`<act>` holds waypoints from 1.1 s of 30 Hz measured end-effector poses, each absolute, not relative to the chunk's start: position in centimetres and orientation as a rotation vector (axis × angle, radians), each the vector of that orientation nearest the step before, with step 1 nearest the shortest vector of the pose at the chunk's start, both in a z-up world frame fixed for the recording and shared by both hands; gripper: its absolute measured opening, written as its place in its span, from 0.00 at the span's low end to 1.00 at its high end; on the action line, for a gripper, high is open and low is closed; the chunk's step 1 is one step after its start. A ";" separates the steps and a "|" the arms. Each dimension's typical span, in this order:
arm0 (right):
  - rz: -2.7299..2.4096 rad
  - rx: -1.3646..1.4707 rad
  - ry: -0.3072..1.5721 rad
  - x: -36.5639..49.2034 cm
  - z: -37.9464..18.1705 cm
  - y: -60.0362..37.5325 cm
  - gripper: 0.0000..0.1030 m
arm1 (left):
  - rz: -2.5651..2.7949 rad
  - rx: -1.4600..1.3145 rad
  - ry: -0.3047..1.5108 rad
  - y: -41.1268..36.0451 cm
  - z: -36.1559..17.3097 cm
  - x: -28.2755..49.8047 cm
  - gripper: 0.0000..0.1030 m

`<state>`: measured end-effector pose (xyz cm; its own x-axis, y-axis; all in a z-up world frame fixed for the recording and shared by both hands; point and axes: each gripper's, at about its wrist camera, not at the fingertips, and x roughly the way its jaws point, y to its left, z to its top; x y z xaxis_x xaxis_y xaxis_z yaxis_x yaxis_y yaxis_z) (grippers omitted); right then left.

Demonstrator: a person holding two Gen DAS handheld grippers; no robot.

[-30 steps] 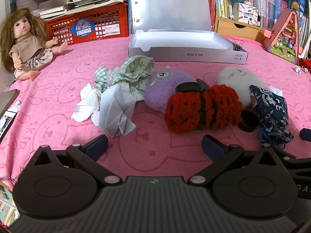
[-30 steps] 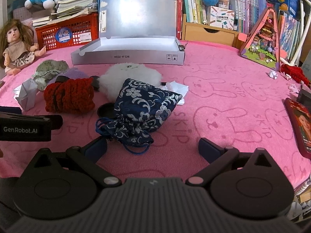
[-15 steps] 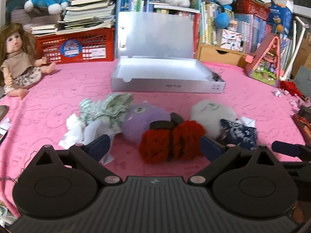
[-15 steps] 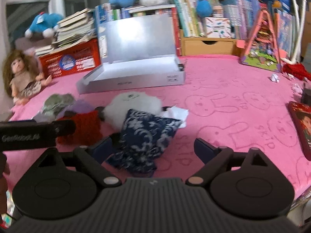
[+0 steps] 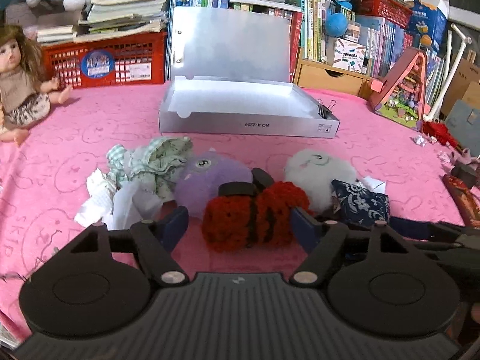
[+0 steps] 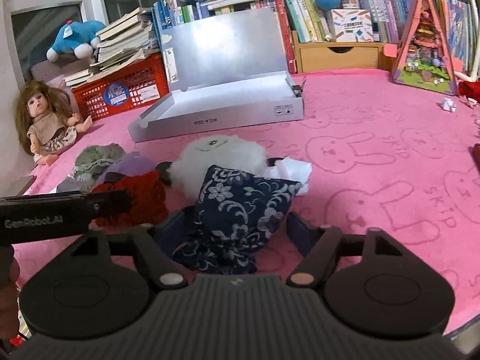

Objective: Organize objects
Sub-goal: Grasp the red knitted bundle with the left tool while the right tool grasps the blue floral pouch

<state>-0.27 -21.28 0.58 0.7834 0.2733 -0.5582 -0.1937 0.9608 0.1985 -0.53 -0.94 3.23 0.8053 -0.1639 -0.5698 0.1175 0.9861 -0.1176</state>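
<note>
A pile of soft things lies on the pink cloth before an open grey box [image 5: 249,114]. My left gripper [image 5: 240,225] is open, its jaws on either side of a red knitted roll with black straps [image 5: 255,219]. Behind the roll are a purple plush [image 5: 210,180], a white plush [image 5: 318,168], green cloth [image 5: 156,159] and crumpled paper [image 5: 102,198]. My right gripper [image 6: 234,225] is open around a dark blue flowered pouch [image 6: 243,201]. The box also shows in the right wrist view [image 6: 222,108].
A doll [image 5: 21,90] sits at the left. A red crate [image 5: 105,60] with books, a bookshelf and a wooden drawer [image 5: 330,78] stand behind the box. A pink toy house [image 5: 405,93] stands at the right. A red book [image 6: 475,153] lies at the right edge.
Both grippers have moved forward and down towards the pile. The red roll now sits between the left jaws and the blue pouch between the right jaws.
</note>
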 end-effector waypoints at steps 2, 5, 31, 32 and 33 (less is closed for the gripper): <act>0.244 0.146 0.630 -0.2 0.6 -21.3 0.58 | -0.154 -0.081 0.618 -0.9 3.2 -0.6 0.77; 0.243 0.159 0.627 -0.5 0.9 -21.6 0.53 | -0.167 -0.075 0.615 -1.1 3.2 -0.6 0.77; 0.170 0.102 0.585 -1.0 1.5 -22.7 0.52 | -0.078 0.034 0.561 -4.6 1.8 1.0 0.71; 0.172 0.103 0.583 -1.1 1.5 -22.7 0.52 | -0.089 0.027 0.551 -4.4 1.9 0.6 0.69; 0.173 0.105 0.582 -1.2 1.5 -22.7 0.52 | -0.101 0.023 0.540 -4.3 2.1 0.2 0.69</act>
